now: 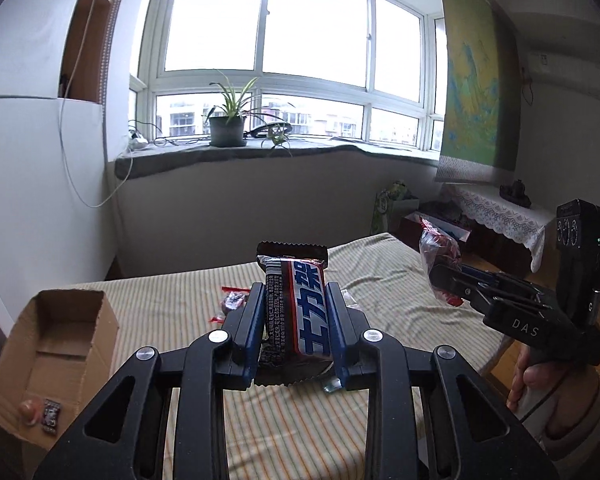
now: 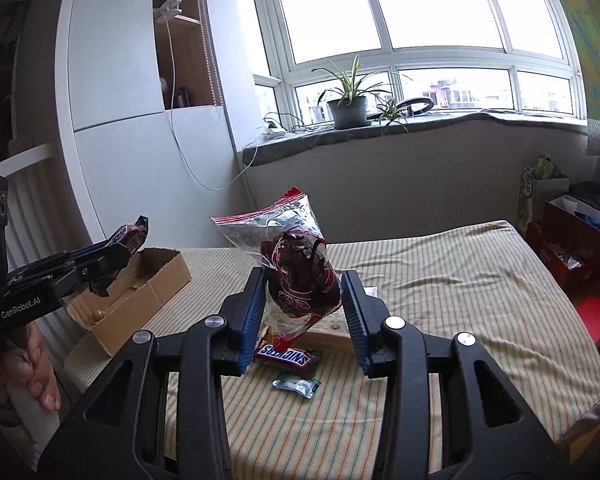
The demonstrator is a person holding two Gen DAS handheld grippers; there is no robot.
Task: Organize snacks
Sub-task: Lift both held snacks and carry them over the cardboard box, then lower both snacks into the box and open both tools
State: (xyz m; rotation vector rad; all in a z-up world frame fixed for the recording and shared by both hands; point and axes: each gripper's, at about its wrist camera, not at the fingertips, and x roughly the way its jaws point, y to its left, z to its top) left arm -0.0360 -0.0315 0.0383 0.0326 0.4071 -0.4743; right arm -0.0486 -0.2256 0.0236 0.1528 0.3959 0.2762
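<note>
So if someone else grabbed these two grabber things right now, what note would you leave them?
Left gripper: jaws shut on a chocolate bar, held above the table.
Right gripper: jaws shut on a clear bag of dark red snack, also in the air.
Cardboard box: open, at the table's left, two small snacks inside.
Left to do: both held items, plus the Snickers bar, green candy and a few more on the striped cloth.

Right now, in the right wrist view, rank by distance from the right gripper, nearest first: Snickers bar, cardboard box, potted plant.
1. Snickers bar: on the striped cloth just below the right gripper, whose jaws pinch a clear snack bag.
2. Cardboard box: off to the left, at the table's edge.
3. Potted plant: farthest, up on the windowsill.
</note>
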